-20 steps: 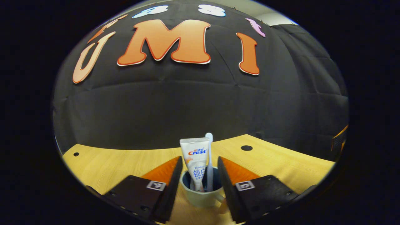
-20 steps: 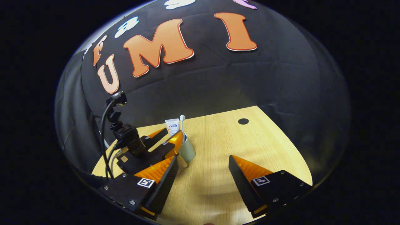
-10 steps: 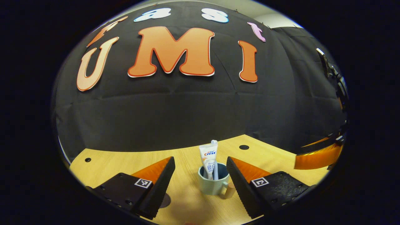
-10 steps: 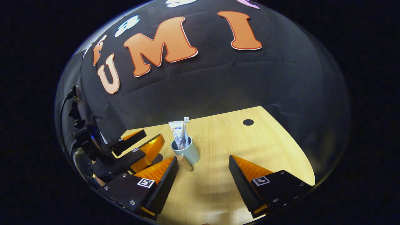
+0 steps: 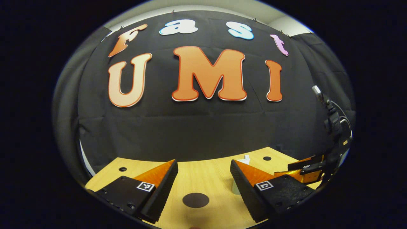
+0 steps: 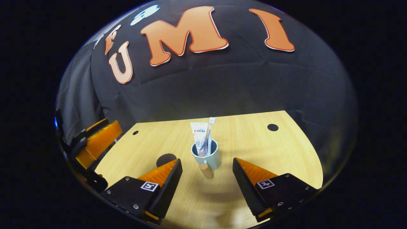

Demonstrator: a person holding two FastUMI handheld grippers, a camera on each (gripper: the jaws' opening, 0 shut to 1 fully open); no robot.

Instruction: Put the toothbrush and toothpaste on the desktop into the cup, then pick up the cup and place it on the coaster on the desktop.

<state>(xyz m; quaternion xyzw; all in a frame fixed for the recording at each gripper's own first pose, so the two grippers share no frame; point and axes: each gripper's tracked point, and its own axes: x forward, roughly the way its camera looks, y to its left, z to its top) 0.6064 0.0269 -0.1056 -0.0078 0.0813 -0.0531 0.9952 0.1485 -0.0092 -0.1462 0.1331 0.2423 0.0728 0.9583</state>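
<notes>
A pale green cup (image 6: pixel 206 156) with a wooden handle (image 6: pixel 206 170) stands upright on the wooden desktop (image 6: pixel 254 146). The toothpaste tube (image 6: pixel 199 136) and white toothbrush (image 6: pixel 210 133) stand inside it. A dark round coaster (image 6: pixel 166 159) lies flat just left of the cup, apart from it. My right gripper (image 6: pixel 207 161) is open, with the cup centred just beyond its fingertips. My left gripper (image 5: pixel 203 163) is open above the coaster (image 5: pixel 195 200); its right finger hides most of the cup (image 5: pixel 236 188). The left gripper (image 6: pixel 95 143) also appears at the far left of the right gripper view.
Small dark holes (image 6: pixel 272 127) mark the desktop near its back corners. The right gripper (image 5: pixel 305 167) with its cable shows at the right edge of the left gripper view. The black cloth wall closes the back of the desk.
My left gripper opened off the cup, drew back and swung left, bringing the coaster between its fingers. My right gripper turned so the cup sits centred ahead of it.
</notes>
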